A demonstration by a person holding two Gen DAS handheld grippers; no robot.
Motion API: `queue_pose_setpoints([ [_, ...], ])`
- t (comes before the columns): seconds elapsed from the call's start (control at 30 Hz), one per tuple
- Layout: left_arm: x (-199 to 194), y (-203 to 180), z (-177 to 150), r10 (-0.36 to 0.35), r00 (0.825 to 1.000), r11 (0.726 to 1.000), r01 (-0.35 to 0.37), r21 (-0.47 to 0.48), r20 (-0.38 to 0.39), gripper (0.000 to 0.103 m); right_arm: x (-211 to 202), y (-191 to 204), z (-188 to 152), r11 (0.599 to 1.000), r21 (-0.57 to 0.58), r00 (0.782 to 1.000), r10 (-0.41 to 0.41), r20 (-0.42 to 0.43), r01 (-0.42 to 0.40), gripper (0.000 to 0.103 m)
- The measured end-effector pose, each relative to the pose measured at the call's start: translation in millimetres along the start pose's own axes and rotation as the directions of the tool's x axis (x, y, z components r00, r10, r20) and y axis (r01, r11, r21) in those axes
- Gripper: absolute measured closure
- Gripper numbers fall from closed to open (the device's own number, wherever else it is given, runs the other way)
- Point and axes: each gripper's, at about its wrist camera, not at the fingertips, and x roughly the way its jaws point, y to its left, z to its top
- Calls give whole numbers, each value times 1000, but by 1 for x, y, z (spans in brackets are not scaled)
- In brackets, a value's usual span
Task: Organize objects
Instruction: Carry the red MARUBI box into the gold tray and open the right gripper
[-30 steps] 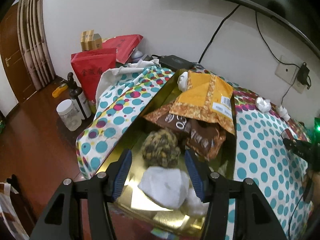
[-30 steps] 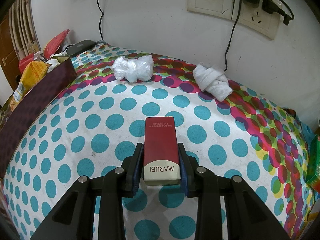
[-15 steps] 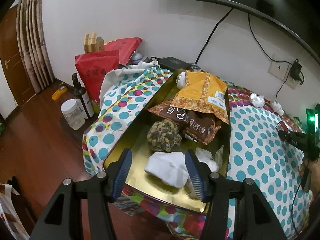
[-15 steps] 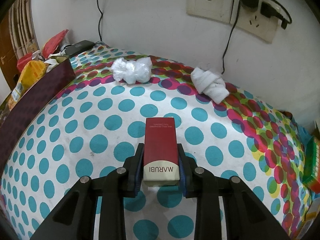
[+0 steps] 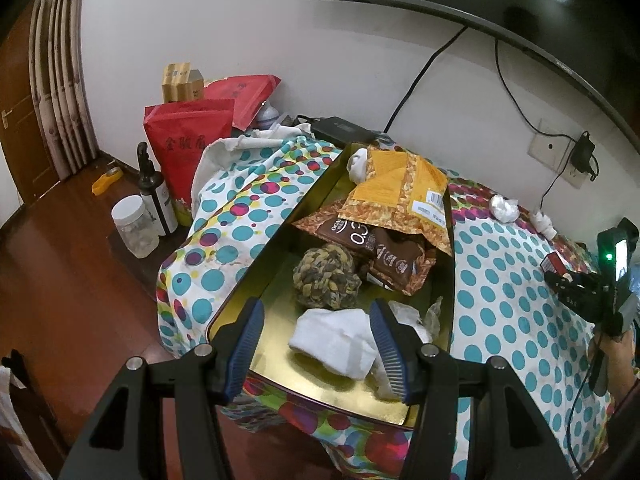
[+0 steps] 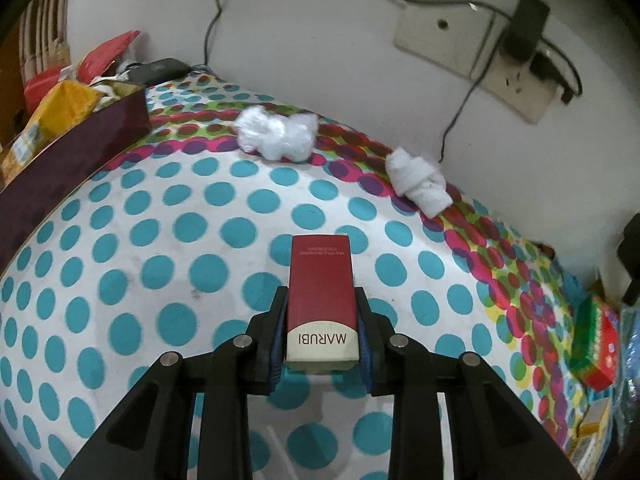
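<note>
My right gripper (image 6: 322,326) is shut on a red MARUBI box (image 6: 322,300) and holds it above the dotted tablecloth (image 6: 160,248). It also shows in the left wrist view (image 5: 560,276) at the far right, with the red box (image 5: 553,263) in it. My left gripper (image 5: 318,346) is open and empty, above the near end of a gold-lined box (image 5: 360,404). That box holds a white cloth roll (image 5: 336,340), a woven ball (image 5: 324,276), brown snack packets (image 5: 384,256) and an orange packet (image 5: 400,196).
A white plastic wad (image 6: 276,136) and a white cloth bundle (image 6: 418,180) lie near the wall. The box's dark side (image 6: 72,152) stands at left. Red bags (image 5: 188,148), a dark bottle (image 5: 154,192) and a jar (image 5: 134,226) stand left of the table. Coloured boxes (image 6: 592,344) sit at right.
My left gripper has pulled back and up from the gold-lined box, still open. My right gripper has tilted a little with the red box in it.
</note>
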Motion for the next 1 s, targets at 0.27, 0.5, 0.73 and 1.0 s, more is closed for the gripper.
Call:
queue_pose_setpoints([
  [0.27, -4, 7, -3, -22, 1000, 999, 23, -28, 10, 46, -55, 56, 17, 980, 7, 976, 197, 91, -198, 75],
  [0.5, -16, 26, -5, -26, 999, 996, 29, -89, 36, 46, -100, 137, 36, 898, -52, 888, 439, 135, -436, 75],
  [0.73, -17, 48, -9, -10, 1000, 990, 14, -142, 30, 46, -108, 209, 48, 831, -124, 827, 554, 95, -542, 75],
  [1.0, -11, 60, -14, -7, 1000, 985, 9, -171, 16, 46, -86, 253, 51, 822, -140, 828, 560, 21, -553, 74],
])
